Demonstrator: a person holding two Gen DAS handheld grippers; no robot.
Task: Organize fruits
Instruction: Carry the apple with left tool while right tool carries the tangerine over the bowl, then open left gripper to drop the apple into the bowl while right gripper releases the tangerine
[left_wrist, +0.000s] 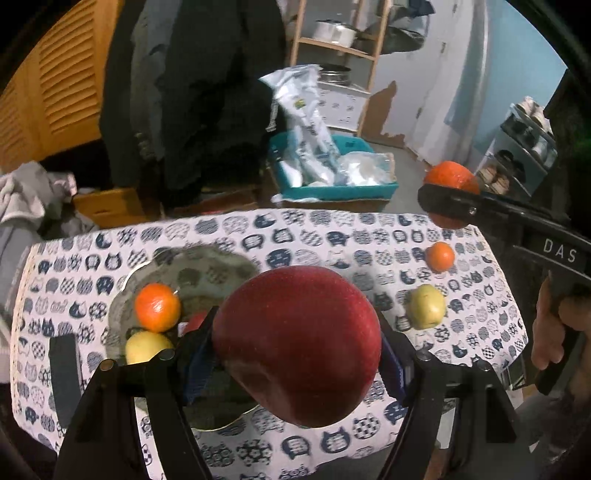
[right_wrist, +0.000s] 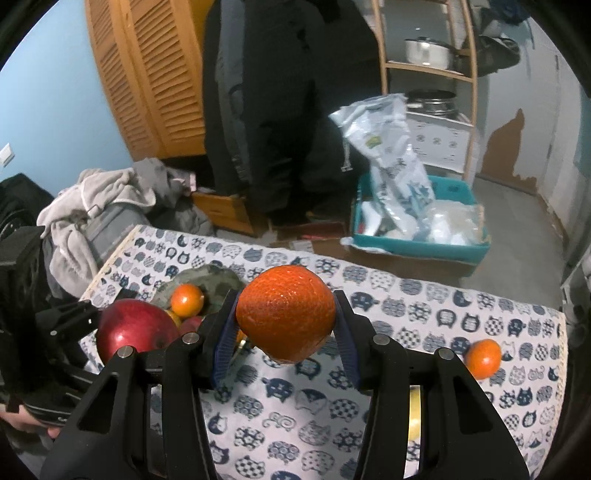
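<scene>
My left gripper (left_wrist: 295, 347) is shut on a big red apple (left_wrist: 297, 345), held above the near rim of a glass plate (left_wrist: 207, 262). An orange (left_wrist: 157, 306), a yellow apple (left_wrist: 147, 347) and a partly hidden red fruit (left_wrist: 195, 319) lie on the plate. My right gripper (right_wrist: 286, 317) is shut on a large orange (right_wrist: 286, 314) over the middle of the table. A small orange (right_wrist: 482, 358) and a yellow-green apple (left_wrist: 426, 306) lie loose on the cat-print cloth (left_wrist: 332, 236) at the right. The right wrist view shows the red apple (right_wrist: 136, 330) at its left.
A dark flat object (left_wrist: 64, 369) lies on the table's left side. Behind the table a teal bin (left_wrist: 332, 192) full of plastic bags stands on the floor. Further left are hanging dark coats and a pile of clothes (right_wrist: 92, 206). A hand (left_wrist: 554, 332) grips the right tool.
</scene>
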